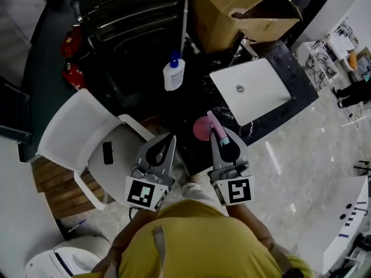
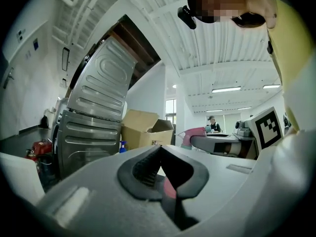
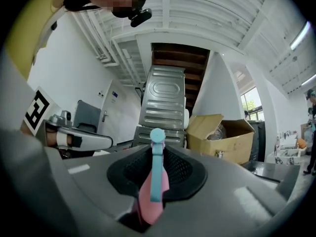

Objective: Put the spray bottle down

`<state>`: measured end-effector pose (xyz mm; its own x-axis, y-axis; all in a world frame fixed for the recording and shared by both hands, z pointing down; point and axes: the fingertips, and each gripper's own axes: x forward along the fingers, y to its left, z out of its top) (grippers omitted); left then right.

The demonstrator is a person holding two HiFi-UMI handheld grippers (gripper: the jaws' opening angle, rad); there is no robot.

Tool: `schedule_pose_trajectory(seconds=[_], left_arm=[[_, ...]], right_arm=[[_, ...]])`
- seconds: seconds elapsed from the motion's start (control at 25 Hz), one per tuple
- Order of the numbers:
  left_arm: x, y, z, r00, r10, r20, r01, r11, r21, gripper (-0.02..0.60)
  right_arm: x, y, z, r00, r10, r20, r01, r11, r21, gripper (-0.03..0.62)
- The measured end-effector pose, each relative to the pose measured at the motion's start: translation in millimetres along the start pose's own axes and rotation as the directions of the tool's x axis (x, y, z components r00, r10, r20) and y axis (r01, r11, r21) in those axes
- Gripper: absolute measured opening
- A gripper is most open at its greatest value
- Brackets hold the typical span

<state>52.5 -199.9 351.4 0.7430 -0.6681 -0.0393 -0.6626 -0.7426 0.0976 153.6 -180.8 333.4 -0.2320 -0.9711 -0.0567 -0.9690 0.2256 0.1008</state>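
Observation:
The spray bottle is pink (image 1: 204,127) with a light-blue trigger, and my right gripper (image 1: 223,139) is shut on its neck. It hangs over the edge of the black marble counter (image 1: 290,59). In the right gripper view the blue trigger (image 3: 156,167) stands upright between the pads, with the pink body (image 3: 150,201) below. My left gripper (image 1: 168,139) is beside it, shut and holding nothing. The left gripper view shows its jaws (image 2: 159,149) meeting at the tips, and the pink bottle (image 2: 193,134) off to the right.
A white bottle with a blue cap (image 1: 173,73) stands on the dark counter ahead. A white sink basin (image 1: 250,88) lies to the right and a cardboard box (image 1: 232,10) behind. A white chair (image 1: 75,126) with a black phone (image 1: 108,152) is at the left, near red extinguishers (image 1: 71,42).

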Motion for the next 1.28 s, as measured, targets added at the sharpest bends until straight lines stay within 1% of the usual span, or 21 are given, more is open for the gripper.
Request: schedule_pose_trajectory(seconds=[0.28, 0.44, 0.6, 0.72, 0.92, 1.0, 1.08, 1.16, 1.28], left_arm=[[47.2, -1.0, -10.1, 0.996, 0.089, -0.012, -0.089, 0.996, 0.005, 0.000], [66.4, -1.3, -14.8, 0.993, 0.116, -0.015, -0.116, 0.993, 0.020, 0.000], [78.5, 2.1, -20.1, 0.990, 0.139, -0.021, -0.138, 0.990, 0.026, 0.000], [89.2, 9.3, -27.0, 0.989, 0.144, -0.036, -0.144, 0.990, 0.009, 0.000], [107.4, 20.0, -29.1, 0.989, 0.136, -0.051, -0.135, 0.991, 0.022, 0.000], [114.0, 25.4, -28.9, 0.989, 0.134, -0.055, -0.132, 0.990, 0.046, 0.000], [120.9, 29.7, -29.3, 0.990, 0.128, -0.052, -0.124, 0.990, 0.060, 0.000], [126.9, 32.6, -32.0, 0.992, 0.115, -0.057, -0.112, 0.992, 0.056, 0.000], [136.4, 40.4, -35.8, 0.992, 0.105, -0.069, -0.101, 0.993, 0.055, 0.000]], right_arm=[[29.1, -40.6, -16.9, 0.995, 0.103, -0.007, -0.103, 0.995, 0.016, 0.063], [43.9, -52.9, -23.6, 0.988, 0.156, -0.001, -0.156, 0.988, 0.012, 0.063], [57.0, -60.2, -29.7, 0.982, 0.189, 0.003, -0.189, 0.982, 0.010, 0.061], [68.4, -64.1, -35.2, 0.980, 0.198, 0.000, -0.198, 0.980, 0.017, 0.063], [86.8, -70.4, -41.9, 0.979, 0.204, -0.006, -0.204, 0.979, -0.003, 0.063], [95.3, -71.8, -42.3, 0.980, 0.200, -0.006, -0.200, 0.980, -0.009, 0.063], [102.6, -73.7, -46.2, 0.980, 0.200, -0.023, -0.200, 0.979, -0.024, 0.063], [109.1, -78.0, -54.2, 0.980, 0.196, -0.045, -0.197, 0.980, -0.039, 0.063], [124.9, -85.6, -63.5, 0.983, 0.173, -0.055, -0.174, 0.985, -0.015, 0.063]])
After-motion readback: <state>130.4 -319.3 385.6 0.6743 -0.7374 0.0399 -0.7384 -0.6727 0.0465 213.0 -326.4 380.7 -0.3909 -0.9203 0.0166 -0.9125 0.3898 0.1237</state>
